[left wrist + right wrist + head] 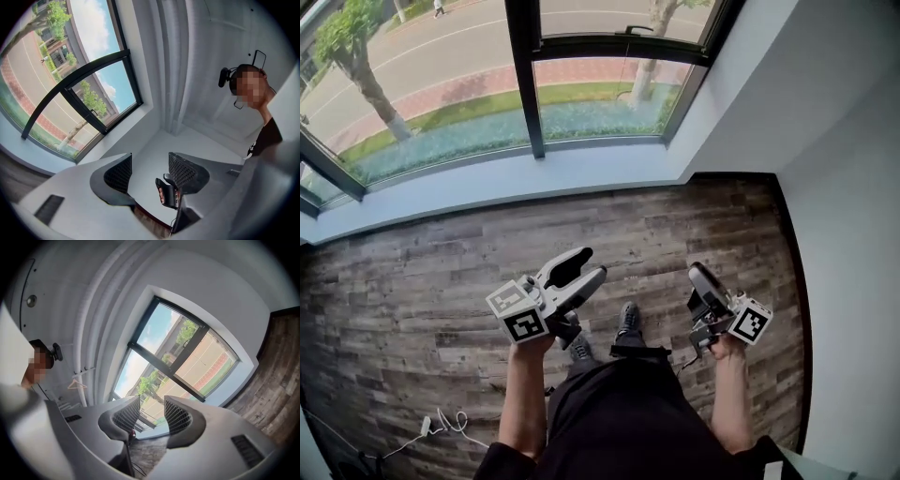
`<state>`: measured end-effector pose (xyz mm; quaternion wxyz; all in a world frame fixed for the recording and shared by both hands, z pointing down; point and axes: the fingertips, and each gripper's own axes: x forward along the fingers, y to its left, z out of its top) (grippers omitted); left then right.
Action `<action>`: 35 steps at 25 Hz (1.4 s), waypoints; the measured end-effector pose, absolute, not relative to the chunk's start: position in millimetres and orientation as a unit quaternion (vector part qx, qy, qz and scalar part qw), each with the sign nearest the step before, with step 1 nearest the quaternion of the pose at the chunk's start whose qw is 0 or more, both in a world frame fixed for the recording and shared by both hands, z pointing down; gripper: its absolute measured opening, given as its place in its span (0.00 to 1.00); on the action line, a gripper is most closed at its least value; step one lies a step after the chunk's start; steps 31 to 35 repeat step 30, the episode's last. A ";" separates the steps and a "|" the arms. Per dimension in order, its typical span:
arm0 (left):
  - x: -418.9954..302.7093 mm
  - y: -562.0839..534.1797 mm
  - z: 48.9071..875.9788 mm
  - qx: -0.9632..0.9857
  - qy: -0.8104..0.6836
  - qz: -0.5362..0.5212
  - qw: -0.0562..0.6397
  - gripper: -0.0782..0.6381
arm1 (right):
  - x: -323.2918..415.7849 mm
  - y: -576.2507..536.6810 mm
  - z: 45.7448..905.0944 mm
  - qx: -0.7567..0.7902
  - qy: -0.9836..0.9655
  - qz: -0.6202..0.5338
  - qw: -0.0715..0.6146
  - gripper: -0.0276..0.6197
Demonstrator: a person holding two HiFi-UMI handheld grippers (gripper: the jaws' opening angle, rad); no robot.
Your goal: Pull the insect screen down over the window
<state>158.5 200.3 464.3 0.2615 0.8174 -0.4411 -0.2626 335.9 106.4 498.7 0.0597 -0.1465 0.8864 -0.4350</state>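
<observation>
The window [525, 84] has a black frame and fills the top of the head view, with a street and trees outside. I make out no insect screen over the glass. A small handle [639, 30] sits on the upper crossbar. My left gripper [591, 263] hangs low over the wooden floor, open and empty, pointing towards the window. My right gripper [701, 274] is level with it at the right, also open and empty. The left gripper view shows its jaws apart [150, 172], aimed at the room's corner beside the window [79, 93]. The right gripper's jaws [152, 416] frame the window [187, 357].
A white sill [534, 178] runs under the window and a white wall [853, 187] closes the right side. The floor is wooden planks [412, 281]. A white cable with a plug [427, 427] lies at the lower left. My shoes [628, 323] stand between the grippers.
</observation>
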 end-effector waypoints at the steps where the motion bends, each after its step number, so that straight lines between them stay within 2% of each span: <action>1: 161.1 199.9 462.7 0.820 -0.437 -0.261 0.260 0.48 | 336.5 108.8 492.8 -0.144 0.889 -0.430 0.066 0.29; 6: 168.6 215.0 457.1 0.821 -0.438 -0.264 0.253 0.48 | 333.0 124.5 472.4 -0.118 0.898 -0.414 0.094 0.19; 13: 215.5 216.2 416.1 0.858 -0.414 -0.233 0.195 0.48 | 339.6 128.0 440.4 -0.077 0.908 -0.392 0.125 0.11; 21: 267.2 214.5 400.3 0.881 -0.404 -0.187 0.162 0.46 | 364.4 131.4 440.7 -0.053 0.906 -0.397 0.137 0.10; 25: 271.9 219.2 380.5 0.879 -0.397 -0.226 0.136 0.46 | 365.3 132.7 443.0 -0.043 0.908 -0.396 0.133 0.10; 35: 278.1 218.7 379.9 0.884 -0.403 -0.206 0.118 0.46 | 368.7 132.6 441.9 -0.035 0.907 -0.398 0.134 0.10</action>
